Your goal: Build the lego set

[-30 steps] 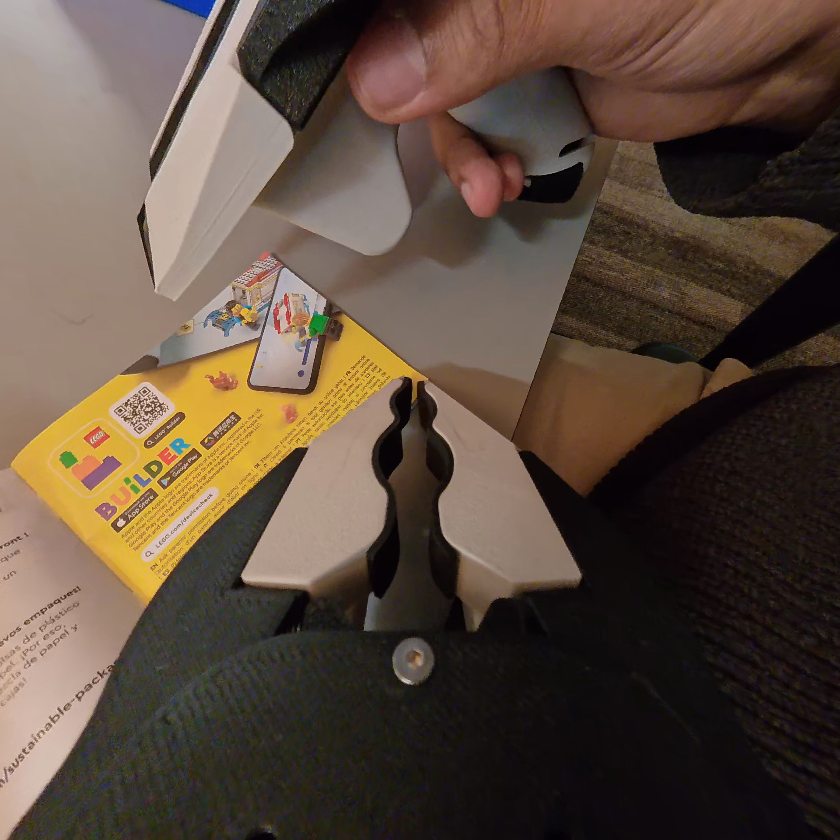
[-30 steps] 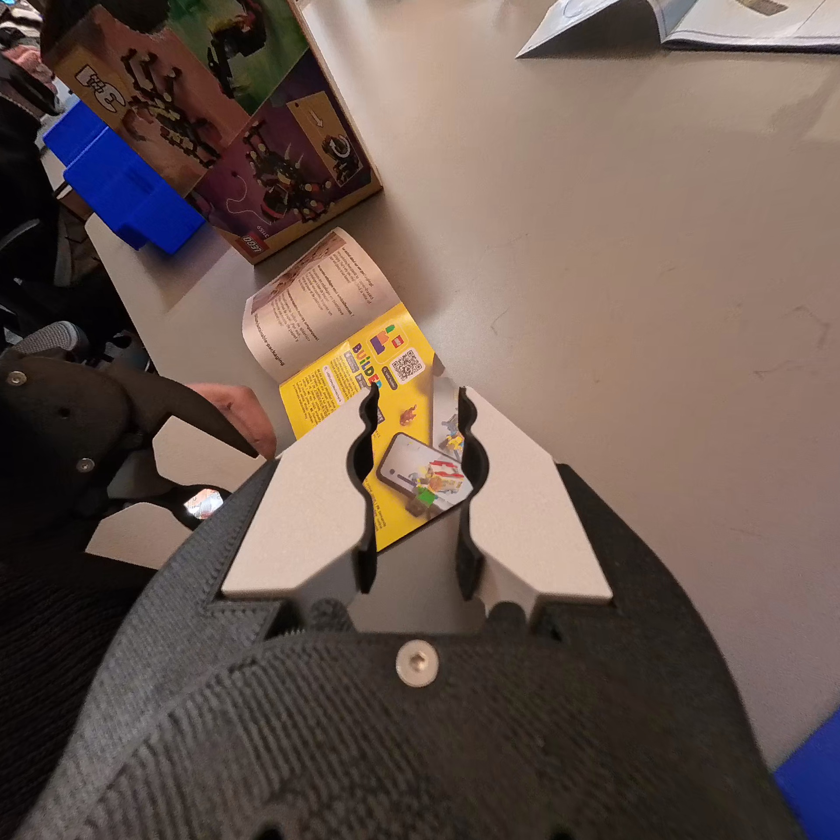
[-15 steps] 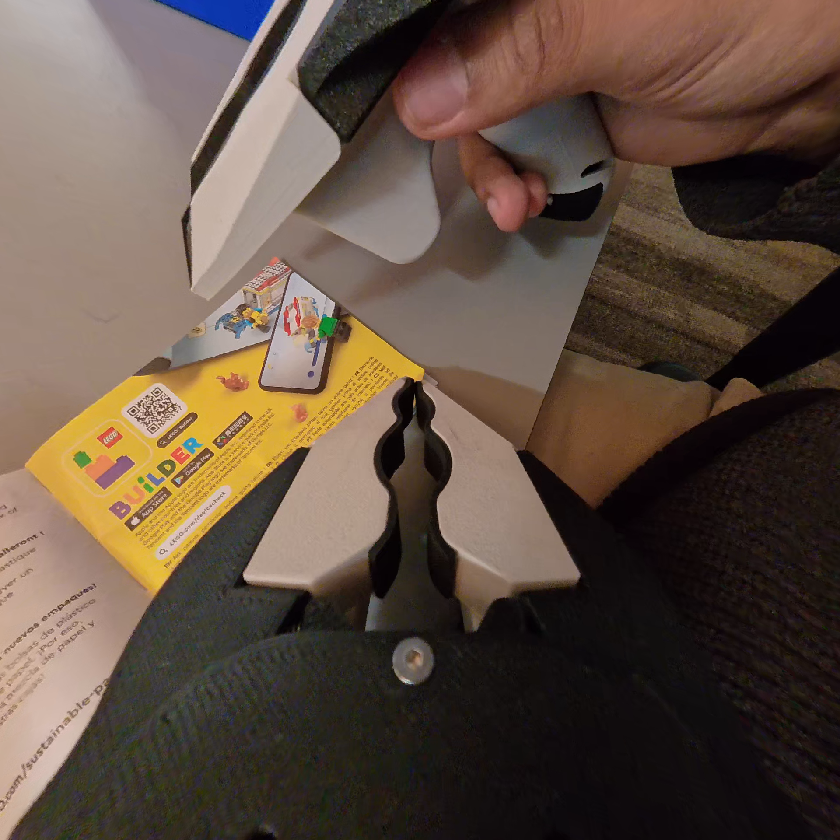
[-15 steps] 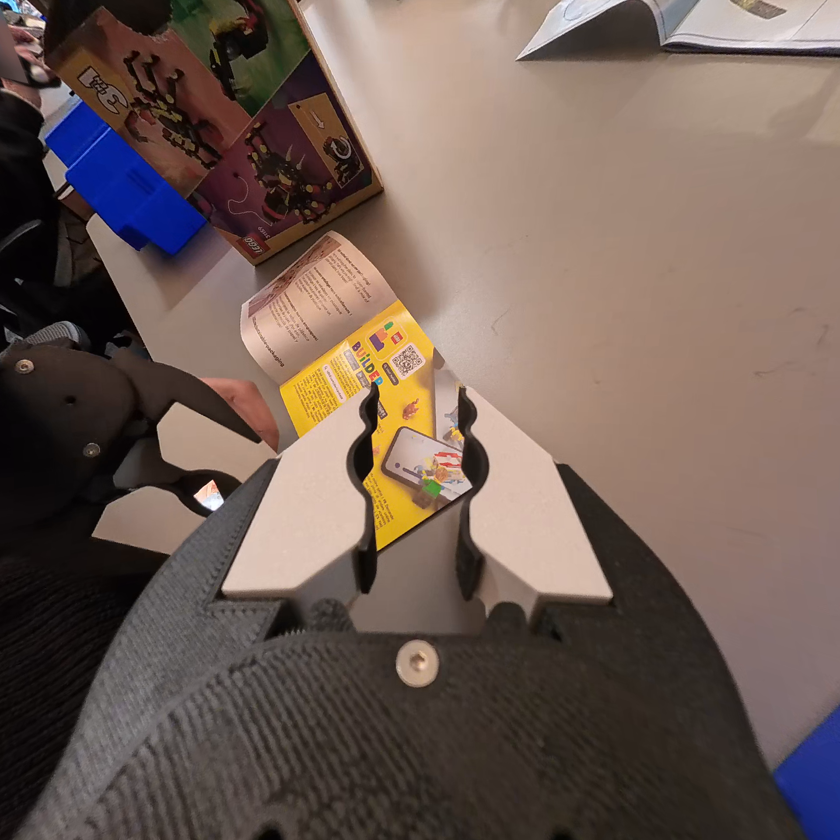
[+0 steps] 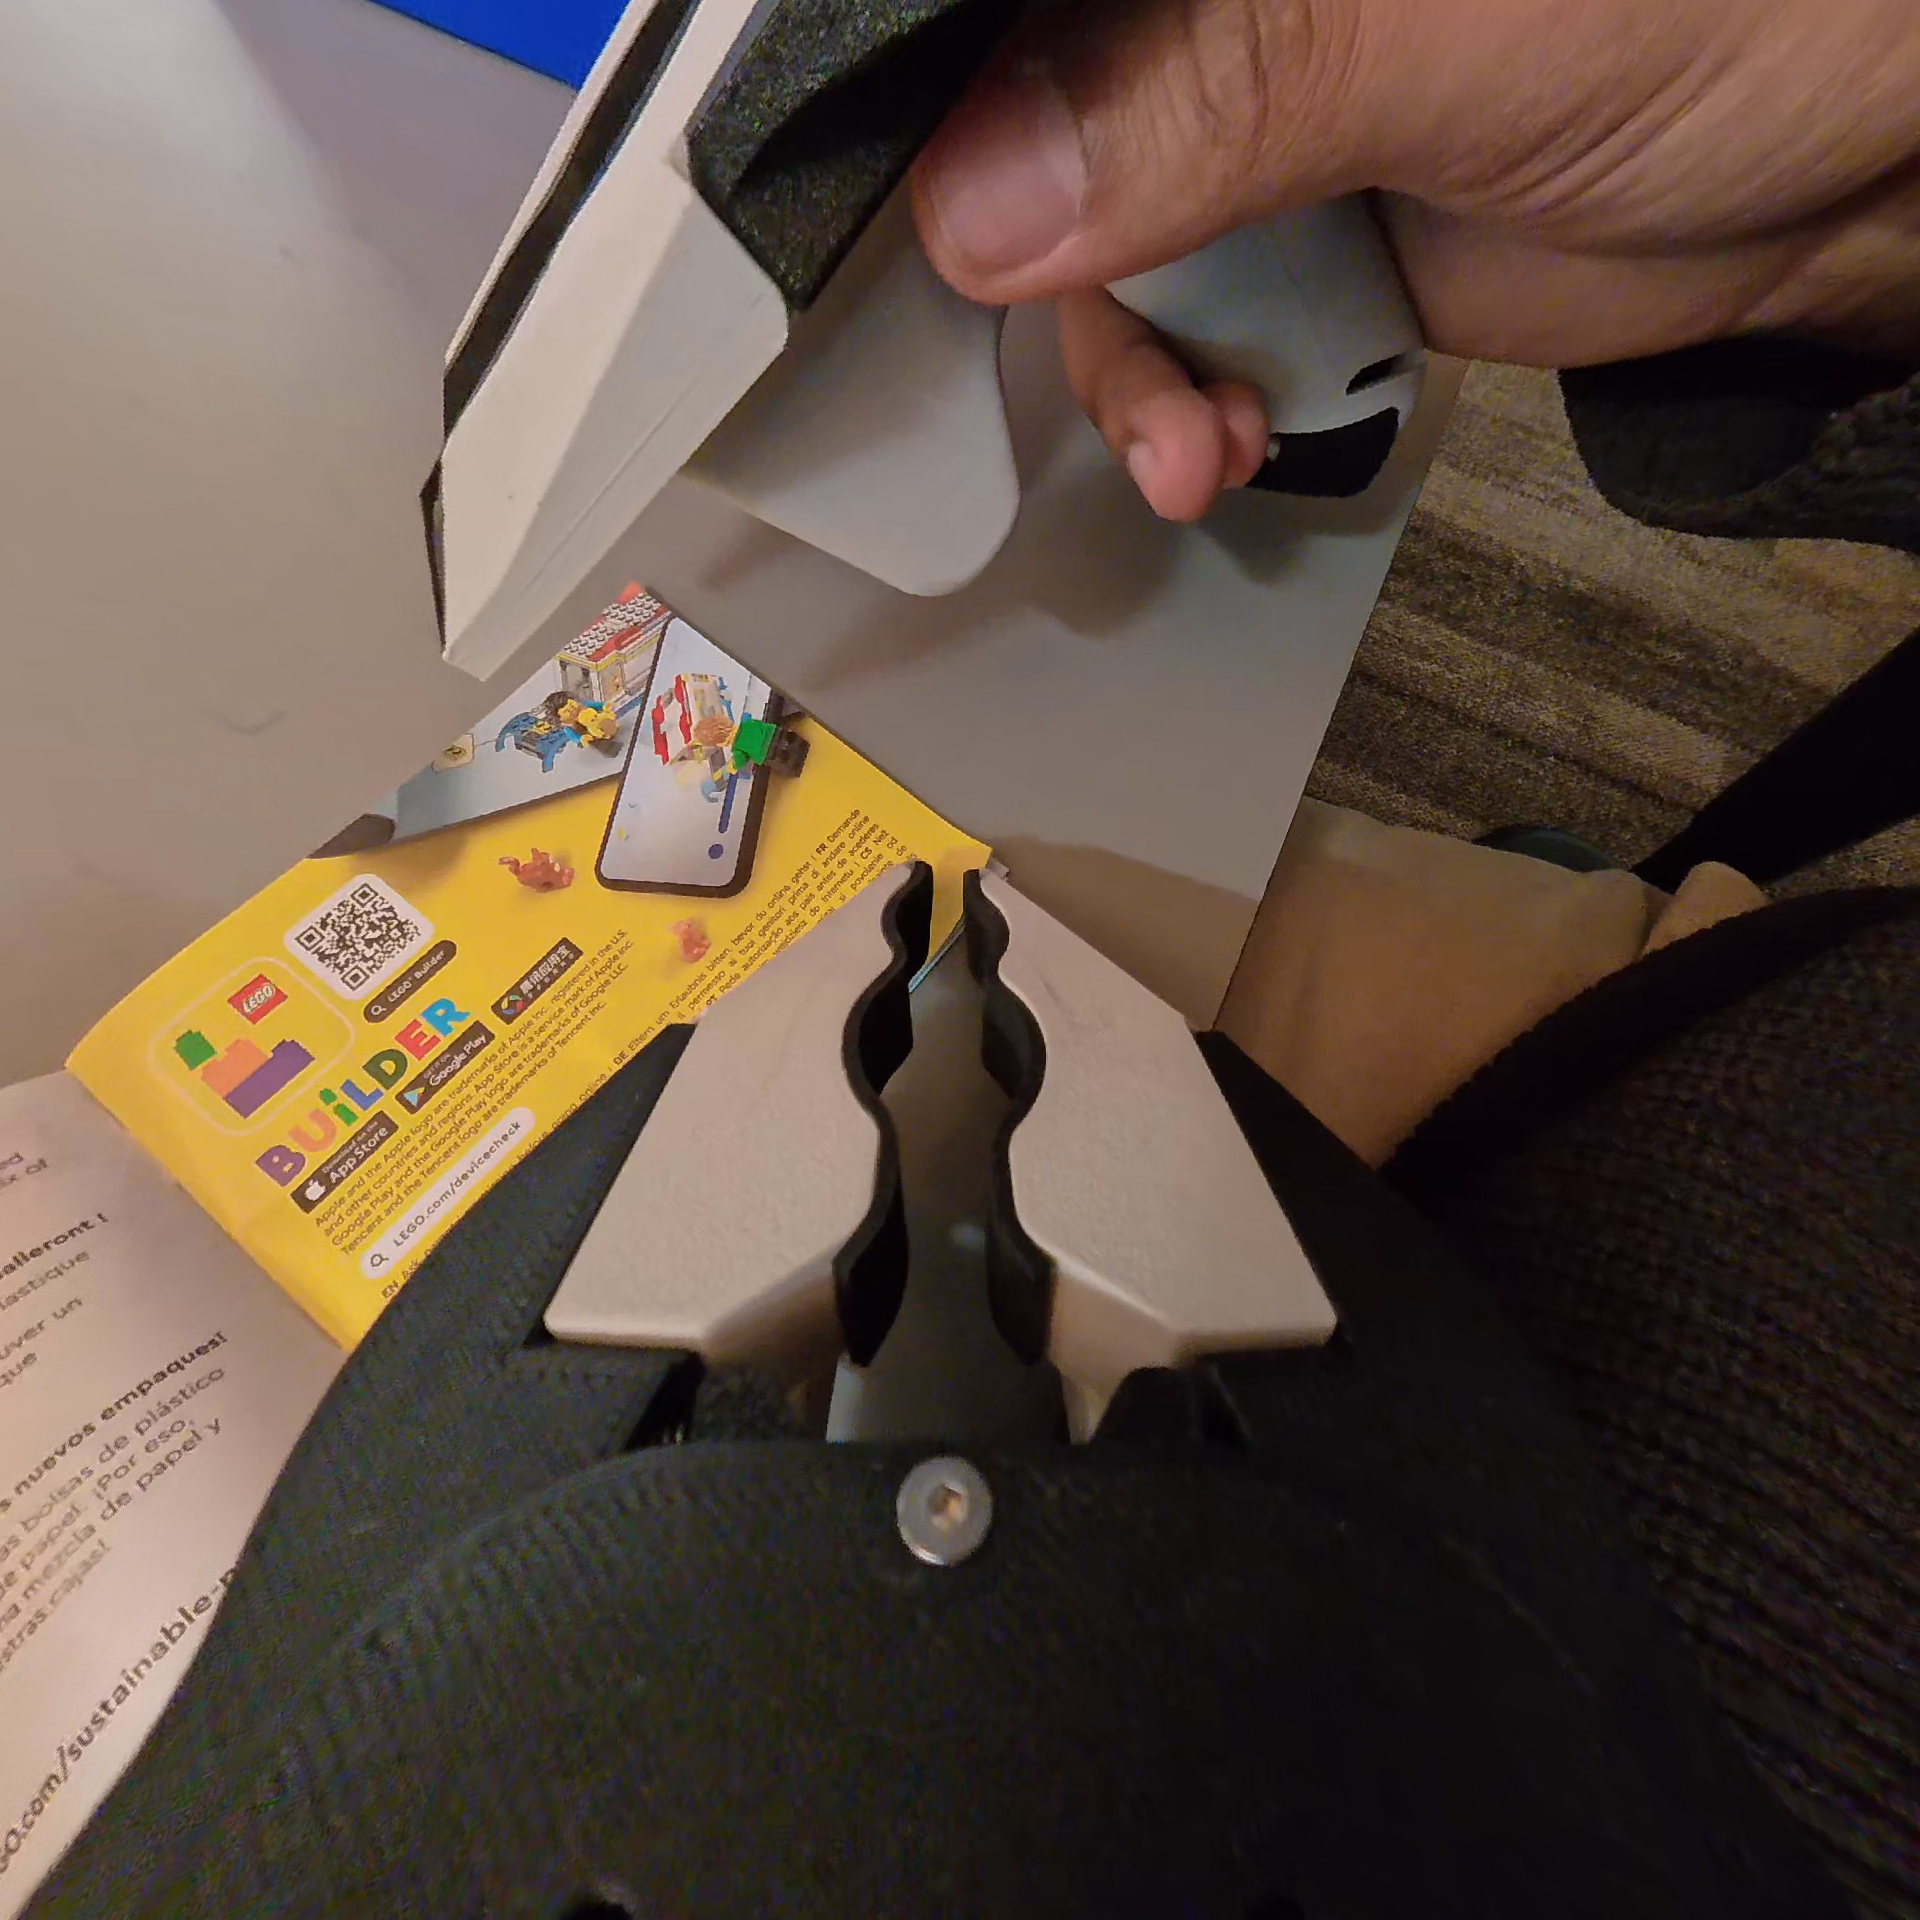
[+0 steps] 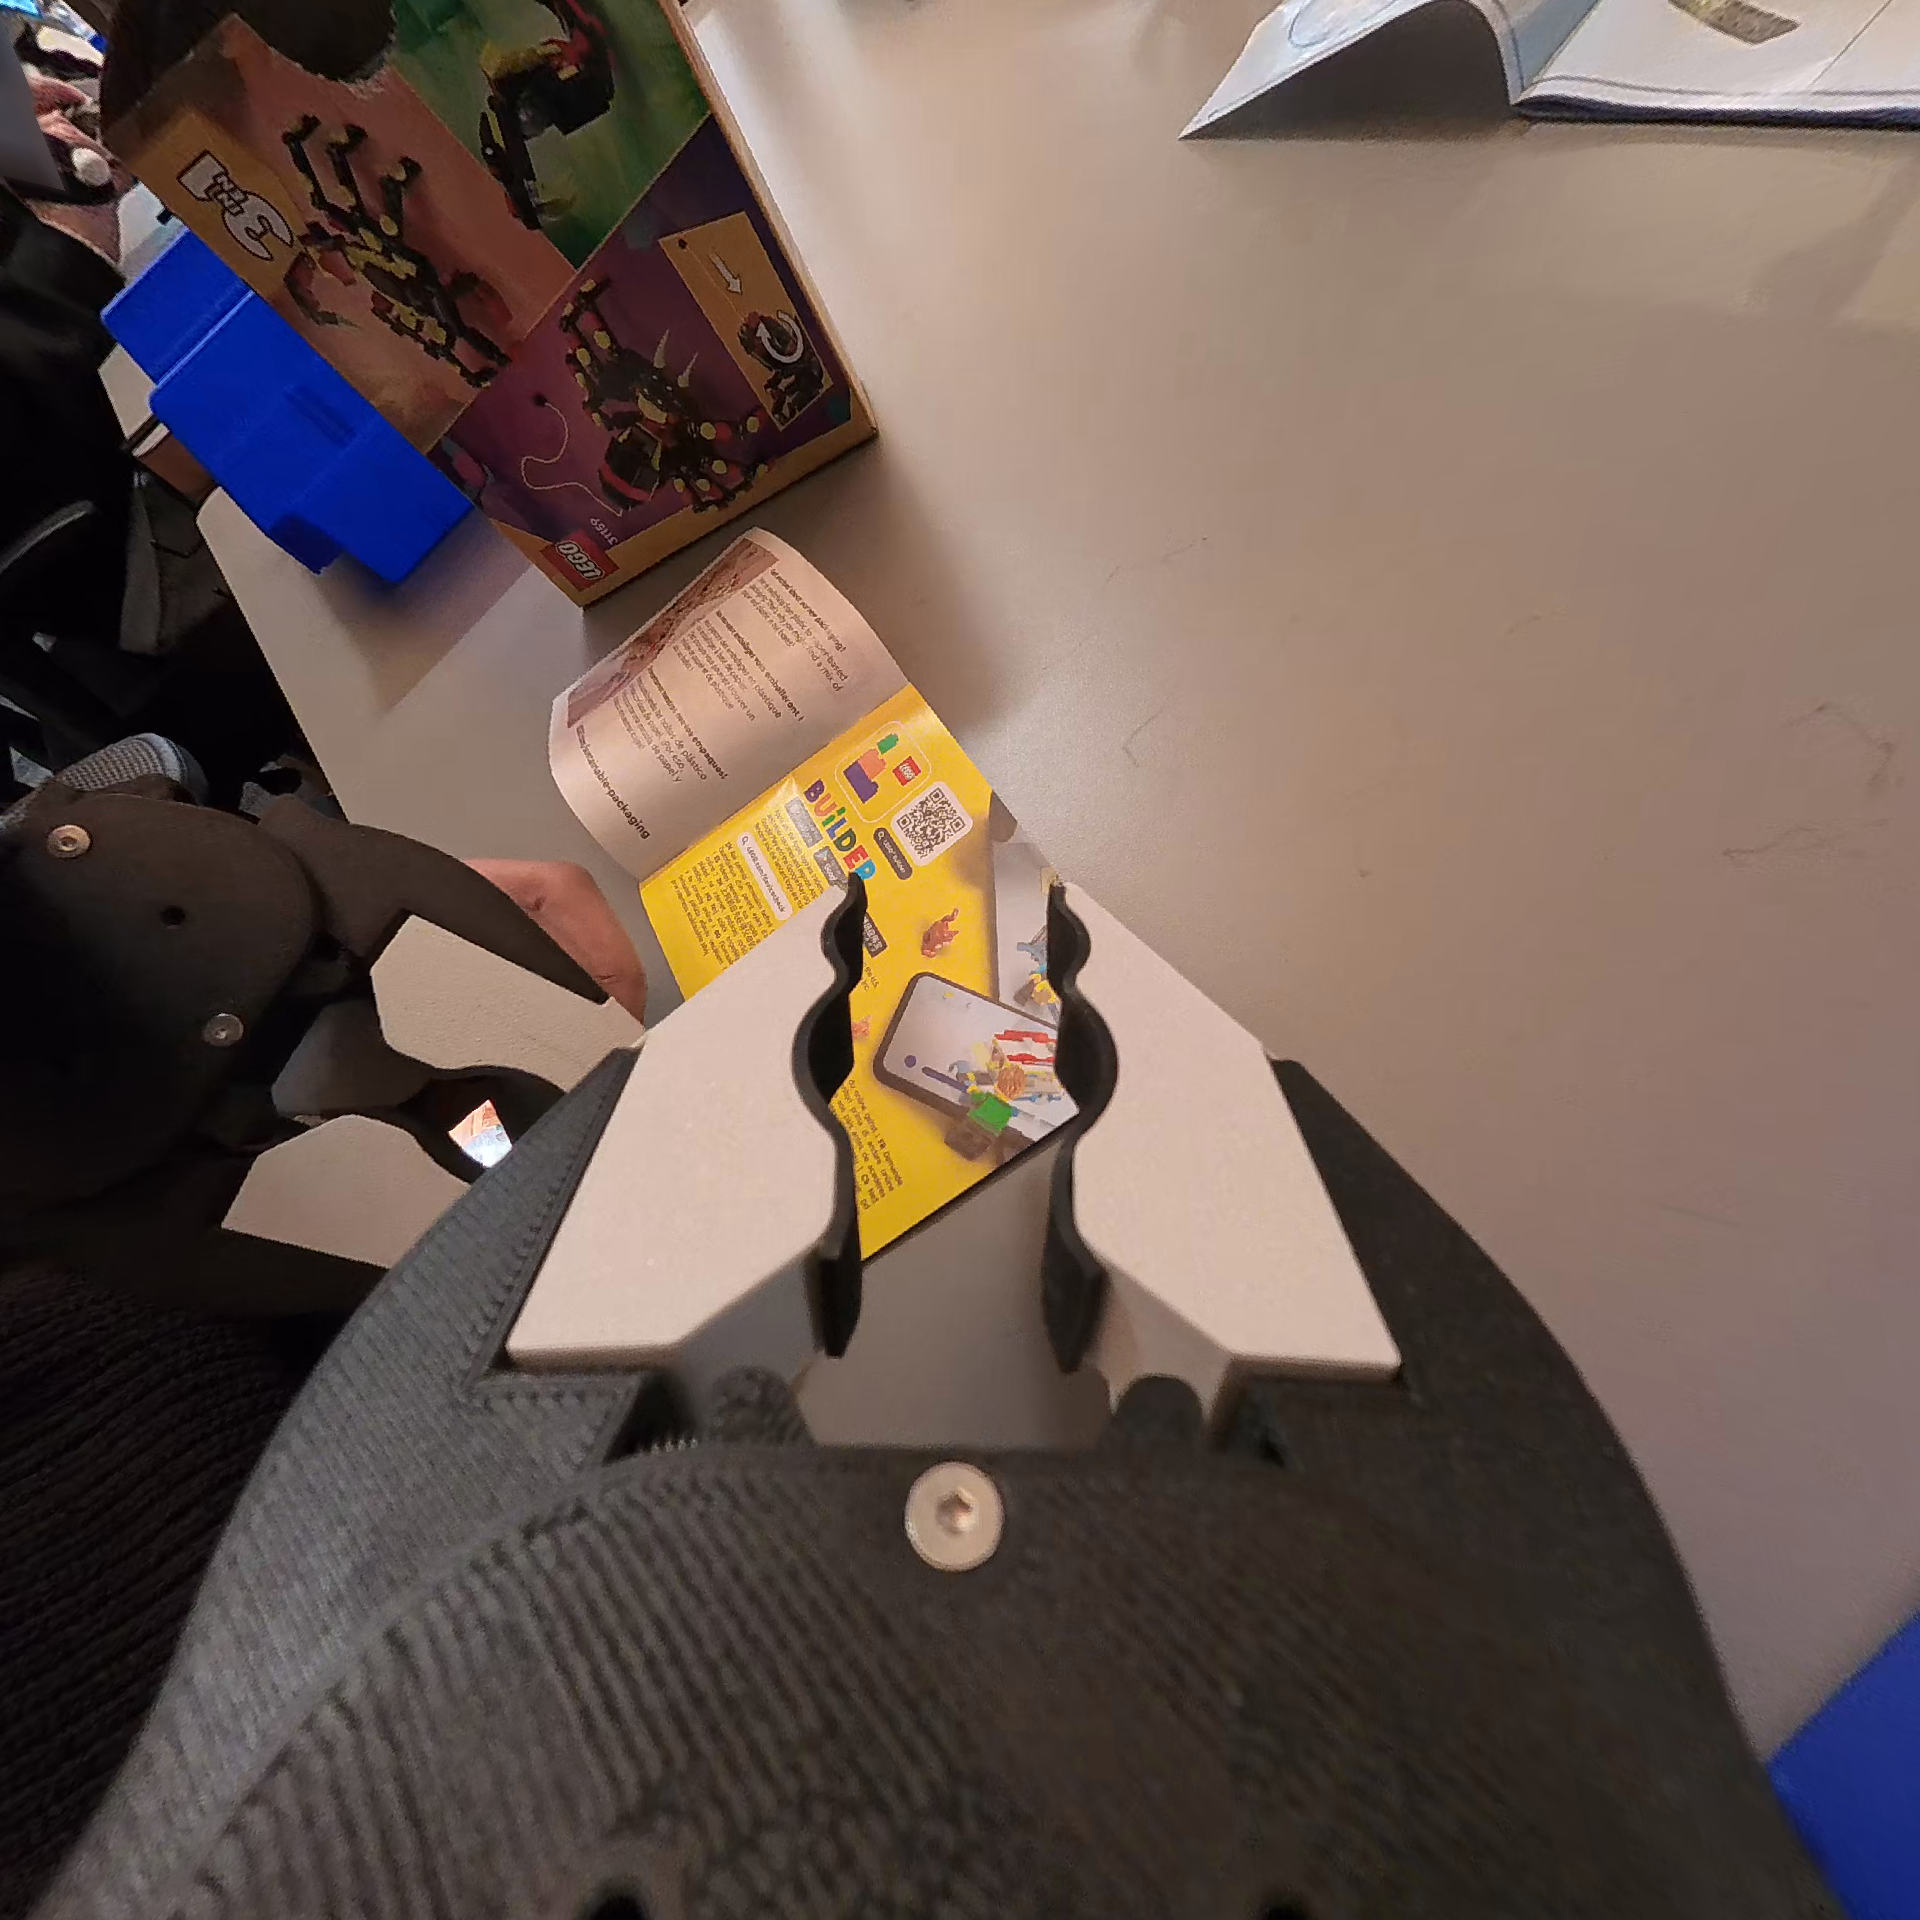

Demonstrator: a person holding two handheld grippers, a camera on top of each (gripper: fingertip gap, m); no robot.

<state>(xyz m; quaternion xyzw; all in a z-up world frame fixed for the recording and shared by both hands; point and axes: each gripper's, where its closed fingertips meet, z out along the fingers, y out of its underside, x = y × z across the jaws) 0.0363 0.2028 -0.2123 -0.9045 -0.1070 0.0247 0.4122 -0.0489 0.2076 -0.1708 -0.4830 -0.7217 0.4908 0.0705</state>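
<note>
On the grey table (image 6: 1455,623) near its front edge lay an open booklet (image 6: 790,831), one page yellow with a printed code square, coloured brick drawings and a phone picture, the other pale with lines of small print. Beyond it, to the left, stood the set's box (image 6: 499,291), showing dark spidery models on pink, green and purple panels, a blue bin (image 6: 291,436) just beside it. Another open booklet (image 6: 1558,62) lay far right. The left gripper (image 5: 940,883) had its fingers nearly closed at the booklet's corner, holding nothing visible. The right gripper (image 6: 951,904), held in a hand (image 5: 1403,156), hovered open above the yellow page
</note>
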